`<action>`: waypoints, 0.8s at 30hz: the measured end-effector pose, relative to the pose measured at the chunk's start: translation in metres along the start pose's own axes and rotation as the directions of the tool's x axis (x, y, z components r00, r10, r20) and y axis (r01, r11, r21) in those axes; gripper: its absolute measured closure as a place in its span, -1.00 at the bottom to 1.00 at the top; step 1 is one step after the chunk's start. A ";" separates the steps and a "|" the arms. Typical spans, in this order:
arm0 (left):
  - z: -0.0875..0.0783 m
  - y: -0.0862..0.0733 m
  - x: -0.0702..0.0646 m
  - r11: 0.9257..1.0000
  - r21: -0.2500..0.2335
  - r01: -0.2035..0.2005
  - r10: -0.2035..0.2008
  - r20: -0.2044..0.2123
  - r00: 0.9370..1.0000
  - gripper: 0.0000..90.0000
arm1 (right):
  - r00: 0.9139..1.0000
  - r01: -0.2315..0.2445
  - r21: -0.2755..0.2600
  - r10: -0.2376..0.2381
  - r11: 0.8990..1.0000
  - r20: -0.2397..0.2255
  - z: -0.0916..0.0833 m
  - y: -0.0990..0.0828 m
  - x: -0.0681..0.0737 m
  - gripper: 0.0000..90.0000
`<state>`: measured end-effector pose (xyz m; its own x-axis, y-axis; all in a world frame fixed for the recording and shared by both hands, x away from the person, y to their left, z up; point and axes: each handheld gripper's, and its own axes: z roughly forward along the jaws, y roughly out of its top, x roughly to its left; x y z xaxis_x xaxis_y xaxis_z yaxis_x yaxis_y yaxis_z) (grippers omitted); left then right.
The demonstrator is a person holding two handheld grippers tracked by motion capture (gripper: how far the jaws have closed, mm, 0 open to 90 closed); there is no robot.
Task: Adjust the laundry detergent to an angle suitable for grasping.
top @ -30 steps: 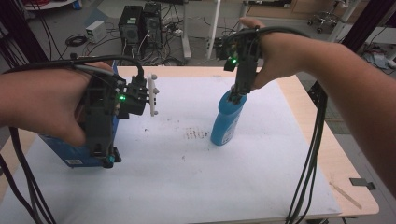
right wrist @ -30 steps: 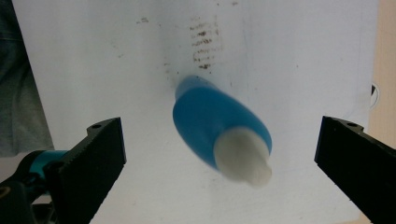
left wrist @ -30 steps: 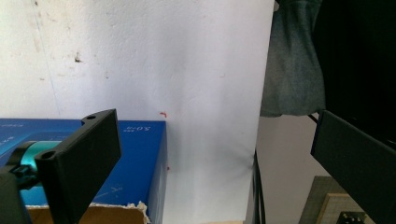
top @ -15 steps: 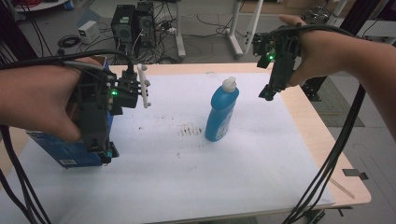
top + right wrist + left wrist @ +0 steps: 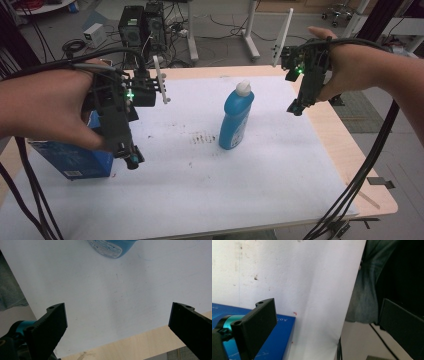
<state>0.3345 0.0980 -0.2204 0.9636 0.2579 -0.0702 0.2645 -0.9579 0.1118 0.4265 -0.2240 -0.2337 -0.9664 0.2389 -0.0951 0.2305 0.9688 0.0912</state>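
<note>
— White sheeting over the counter [image 5: 280, 165] now carries the blue bottle [image 5: 236, 119] alone; the right claw [image 5: 296, 107], clamped on its neck a second ago, hangs well off to the side, jaws apart.

— So it's placed. Upright mid-counter, white cap on. The left claw [image 5: 131, 159], also apart, hovers by the blue box [image 5: 75, 159].

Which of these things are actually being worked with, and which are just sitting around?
In use: blue bottle, standing upright on the white sheet; right gripper, open beside it; left gripper, open over the blue box.

Lying about: computer towers, chair, floor cables.
</note>
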 end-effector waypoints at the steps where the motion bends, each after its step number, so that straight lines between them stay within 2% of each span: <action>1: -0.001 0.002 0.000 1.000 -0.013 0.013 -0.013 0.000 1.000 -0.96 | 1.000 0.000 0.000 0.000 1.000 0.000 0.000 0.000 0.000 -0.98; 4: -0.002 0.008 0.000 0.998 -0.049 0.046 -0.046 0.007 0.999 -0.96 | 1.000 0.001 -0.001 -0.001 1.000 -0.001 0.003 -0.003 0.002 -0.98; 5: -0.002 0.008 0.000 0.998 -0.049 0.046 -0.046 0.007 0.999 -0.96 | 1.000 0.004 0.000 -0.004 1.000 -0.001 0.004 -0.004 0.002 -0.98; 6: -0.003 0.015 0.000 0.994 -0.083 0.069 -0.069 -0.001 0.998 -0.96 | 1.000 -0.001 0.003 0.001 1.000 -0.003 0.006 -0.007 0.003 -0.98; 9: -0.004 0.023 0.000 0.987 -0.125 0.105 -0.106 -0.001 0.994 -0.96 | 1.000 -0.001 0.004 0.001 1.000 -0.006 0.008 -0.010 0.003 -0.98; 10: -0.004 0.023 0.000 0.987 -0.125 0.105 -0.106 -0.001 0.994 -0.96 | 1.000 -0.001 0.004 0.001 1.000 -0.006 0.008 -0.010 0.003 -0.98; 17: -0.001 0.045 -0.002 0.973 -0.171 0.153 -0.157 -0.009 0.988 -0.96 | 1.000 -0.010 0.010 0.010 1.000 -0.020 0.016 -0.019 0.005 -0.98; 20: 0.002 0.053 -0.001 0.966 -0.189 0.175 -0.181 -0.013 0.983 -0.96 | 1.000 -0.007 0.012 0.007 1.000 -0.025 0.019 -0.022 0.005 -0.98; 23: 0.004 0.060 0.001 0.953 -0.222 0.207 -0.215 -0.013 0.976 -0.96 | 1.000 -0.016 0.009 0.016 1.000 -0.026 0.021 -0.026 0.005 -0.98; 24: 0.004 0.060 0.001 0.953 -0.222 0.207 -0.215 -0.013 0.976 -0.96 | 1.000 -0.016 0.009 0.016 1.000 -0.026 0.021 -0.026 0.005 -0.98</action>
<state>0.3512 0.0408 -0.2173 0.8845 0.4596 -0.0800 0.4601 -0.8312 0.3120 0.4183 -0.2462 -0.2568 -0.9652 0.2525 -0.0676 0.2467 0.9655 0.0839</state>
